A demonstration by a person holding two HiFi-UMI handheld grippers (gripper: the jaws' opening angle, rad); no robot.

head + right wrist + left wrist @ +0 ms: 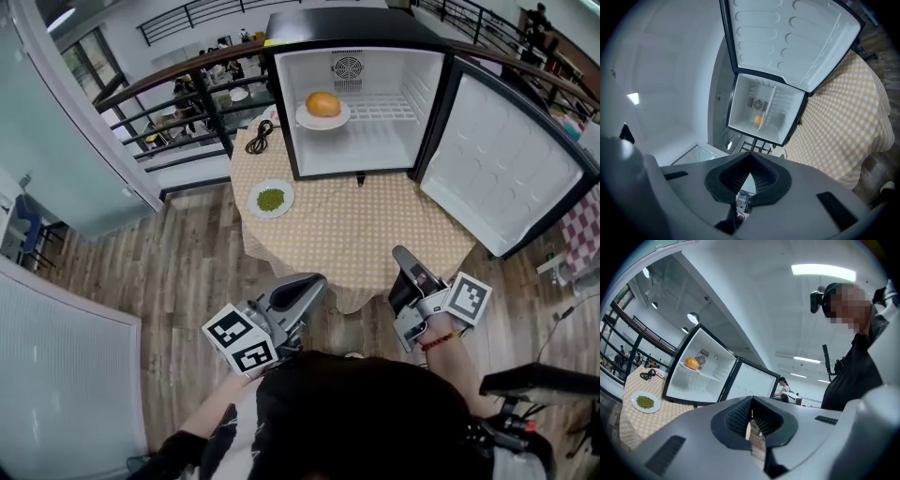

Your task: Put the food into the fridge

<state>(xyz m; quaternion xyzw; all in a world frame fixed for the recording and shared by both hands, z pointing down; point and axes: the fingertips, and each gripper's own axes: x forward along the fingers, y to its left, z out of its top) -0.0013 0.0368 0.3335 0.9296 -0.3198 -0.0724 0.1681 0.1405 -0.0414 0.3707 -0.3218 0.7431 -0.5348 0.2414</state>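
Head view showed the fridge [375, 150] standing open on the checked table [375, 230], its door [506, 169] swung out to the fridge's right. An orange food [322, 104] on a plate sat on the fridge's shelf. The plate of green food [257, 208] lay on the cloth outside the fridge, just off its front left corner. It was round, with no long axis to line up. Both grippers hung short of the table, well apart from the fridge. The left gripper [314, 281] looked the nearer to that plate, the right gripper [405, 255] farther across.

Left gripper view showed its jaws clenched on nothing, and the plate of green food [635, 404] ahead, left of the fridge [693, 380].

Right gripper view showed its jaws closed and empty too, aimed toward the fridge [740, 112].

No brand or legible writing appeared, only square markers on the gripper cubes.
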